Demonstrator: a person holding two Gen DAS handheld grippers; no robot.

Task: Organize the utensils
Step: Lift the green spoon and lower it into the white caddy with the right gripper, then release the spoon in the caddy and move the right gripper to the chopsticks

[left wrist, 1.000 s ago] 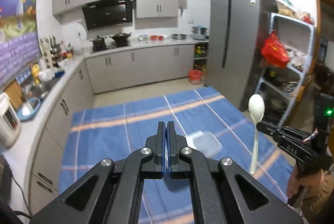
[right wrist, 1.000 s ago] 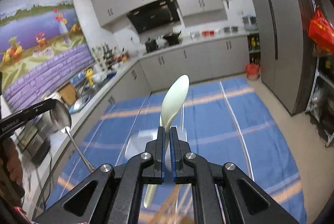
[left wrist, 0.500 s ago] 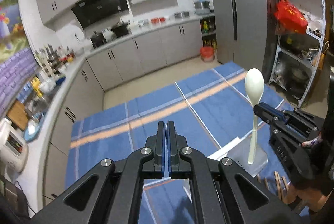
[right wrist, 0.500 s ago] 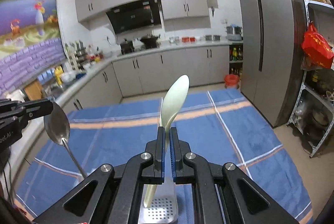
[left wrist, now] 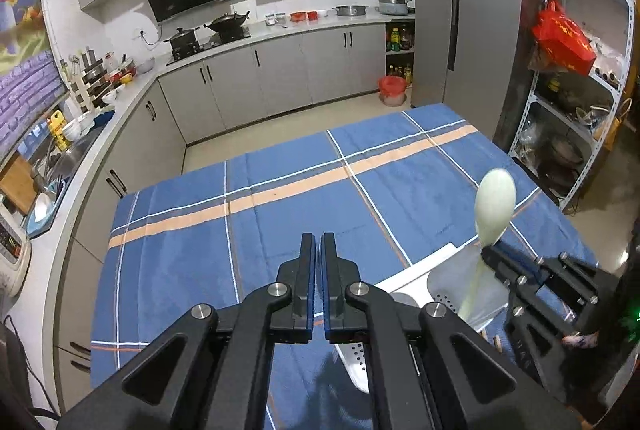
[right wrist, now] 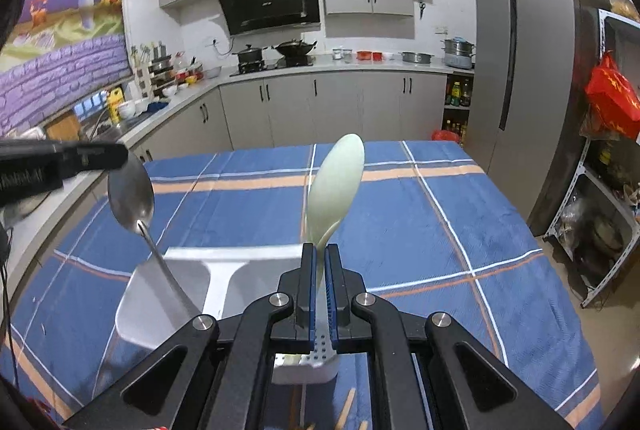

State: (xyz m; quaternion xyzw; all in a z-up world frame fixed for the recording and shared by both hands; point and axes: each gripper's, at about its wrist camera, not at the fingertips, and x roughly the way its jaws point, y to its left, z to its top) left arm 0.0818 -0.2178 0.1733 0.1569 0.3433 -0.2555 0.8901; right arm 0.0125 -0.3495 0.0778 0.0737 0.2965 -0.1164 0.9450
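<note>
My right gripper (right wrist: 319, 254) is shut on a pale green plastic spoon (right wrist: 336, 185), bowl up, handle reaching down into a white perforated utensil holder (right wrist: 224, 282) on the blue table. The same spoon (left wrist: 493, 207) and right gripper (left wrist: 500, 262) show at the right of the left wrist view, above the holder (left wrist: 448, 278). My left gripper (left wrist: 318, 250) is shut. In the right wrist view its finger (right wrist: 80, 155) grips a metal spoon (right wrist: 132, 195) at the bowl, handle slanting down into the holder. The metal spoon is hidden in the left wrist view.
The table carries a blue checked cloth (left wrist: 304, 197) with orange stripes. Wooden chopsticks (right wrist: 348, 406) lie near the front edge beneath my right gripper. A grey fridge (left wrist: 464, 9) and a metal shelf rack (left wrist: 580, 89) stand right, kitchen counters (left wrist: 132, 109) left and behind.
Both grippers have tipped down towards the table and come closer to the holder. The green spoon's handle and the metal spoon's handle now reach down into the holder.
</note>
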